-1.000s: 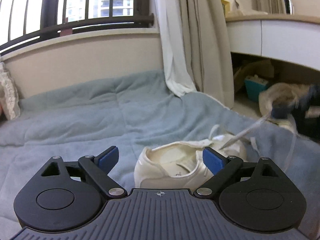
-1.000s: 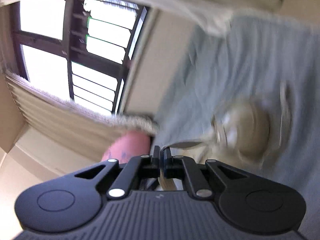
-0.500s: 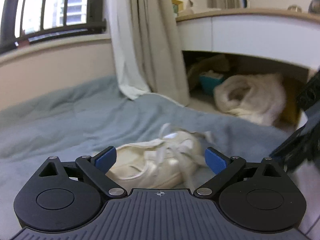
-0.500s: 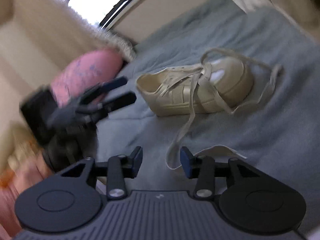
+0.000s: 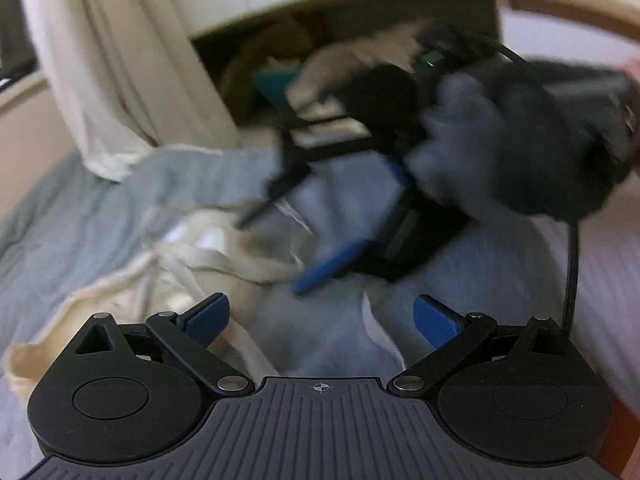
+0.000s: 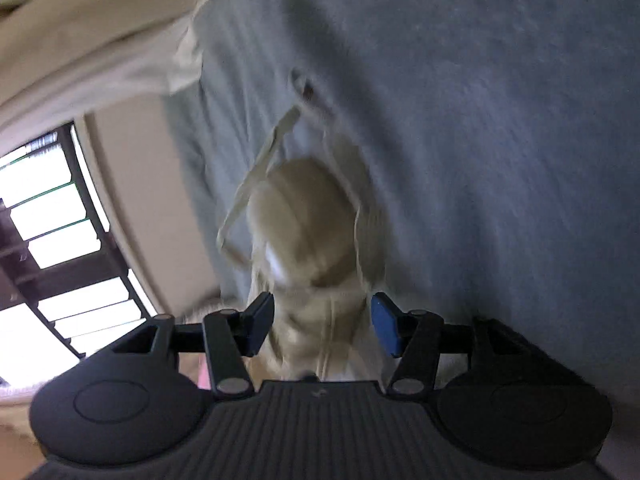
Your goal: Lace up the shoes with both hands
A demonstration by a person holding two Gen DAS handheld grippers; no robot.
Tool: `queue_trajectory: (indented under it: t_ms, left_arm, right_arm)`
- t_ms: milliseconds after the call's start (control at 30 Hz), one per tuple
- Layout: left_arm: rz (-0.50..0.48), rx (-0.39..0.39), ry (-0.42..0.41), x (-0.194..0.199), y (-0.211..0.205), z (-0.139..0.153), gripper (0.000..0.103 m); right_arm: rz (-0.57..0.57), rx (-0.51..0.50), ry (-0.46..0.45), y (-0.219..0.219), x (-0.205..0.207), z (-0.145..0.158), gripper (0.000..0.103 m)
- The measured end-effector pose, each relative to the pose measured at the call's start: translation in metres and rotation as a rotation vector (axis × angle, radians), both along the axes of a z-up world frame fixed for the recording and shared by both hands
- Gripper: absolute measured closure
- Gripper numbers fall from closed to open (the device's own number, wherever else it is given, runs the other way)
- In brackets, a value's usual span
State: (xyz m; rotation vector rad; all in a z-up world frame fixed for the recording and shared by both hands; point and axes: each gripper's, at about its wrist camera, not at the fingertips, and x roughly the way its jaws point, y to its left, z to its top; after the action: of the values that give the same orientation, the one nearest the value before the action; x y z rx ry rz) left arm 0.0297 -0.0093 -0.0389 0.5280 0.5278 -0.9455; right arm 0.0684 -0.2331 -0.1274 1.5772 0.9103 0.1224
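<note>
Cream-coloured and loosely laced, the shoe [image 6: 312, 240] lies on the grey-blue blanket [image 6: 480, 120] between both spread-fingered, empty tools, so the right gripper [image 6: 322, 326] should settle on one trailing lace [image 6: 260, 176] near its tip while the left gripper [image 5: 322, 320] steadies the shoe.

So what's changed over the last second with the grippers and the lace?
The right gripper, shut on the lace a second ago, has let go and swung in over the shoe, jaws open. The left gripper has turned right and come nearer the shoe. Its jaws stayed open; the shoe stays on the blue blanket.
</note>
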Motion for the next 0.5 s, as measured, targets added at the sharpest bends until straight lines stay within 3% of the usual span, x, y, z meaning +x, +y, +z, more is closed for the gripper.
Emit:
queue_trajectory:
  t_ms: [67,100,133,300,400,500]
  left_arm:
    - [-0.002,0.002,0.029,0.002,0.002,-0.005,0.002]
    - [-0.002,-0.004,0.043,0.003,0.003,-0.006,0.002]
    - [0.001,-0.005,0.051,0.003,0.004,-0.008,0.002]
    - [0.059,0.011,0.054,0.007,0.011,-0.011,0.002]
    - [0.123,-0.054,0.025,0.010,0.021,0.000,0.002]
    - [0.228,-0.137,-0.011,0.015,0.033,0.018,0.002]
  right_arm:
    - [-0.001,-0.046,-0.009,-0.001,0.004,0.000,0.066]
    - [0.004,-0.062,-0.039,-0.003,0.004,0.002,0.079]
    - [0.006,-0.090,-0.078,-0.003,0.005,0.005,0.099]
    - [-0.013,-0.435,-0.246,-0.022,-0.003,0.053,0.099]
    - [0.026,-0.598,-0.264,-0.029,-0.007,0.072,0.080]
    - [0.085,-0.896,-0.360,-0.019,-0.023,0.095,0.079]
